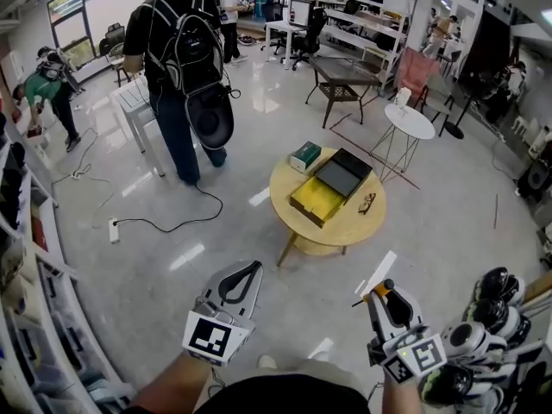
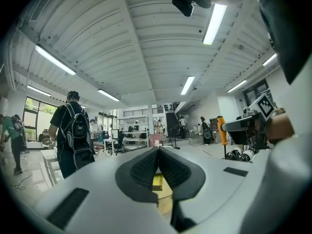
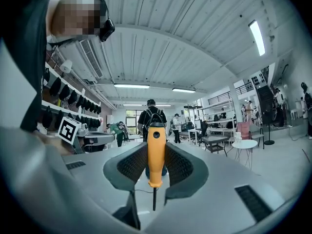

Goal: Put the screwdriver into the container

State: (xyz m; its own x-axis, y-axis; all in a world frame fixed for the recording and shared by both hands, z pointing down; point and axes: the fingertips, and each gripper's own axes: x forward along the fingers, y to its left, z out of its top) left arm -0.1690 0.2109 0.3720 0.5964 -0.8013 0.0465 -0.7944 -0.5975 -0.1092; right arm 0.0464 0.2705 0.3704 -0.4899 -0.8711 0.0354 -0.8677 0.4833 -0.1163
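Clearly, the screwdriver (image 3: 156, 155) has an orange handle, thin dark shaft.

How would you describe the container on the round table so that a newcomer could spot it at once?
Look at the round wooden table in the centre of the head view. The container lies on its near side. It alone is bright yellow and open-topped, unlike the dark flat box beside it, the green box and the glasses.

**Open-plan lab and office hall**

A wide hall with a glossy floor (image 1: 216, 240). Desks and monitors (image 1: 300, 11) stand at twelve o'clock and stocked shelving (image 1: 21, 231) at nine. A round wooden table (image 1: 354, 224) sits mid-room. Strip lights (image 2: 214, 23) line the ribbed ceiling, and people (image 1: 181, 59) move about.
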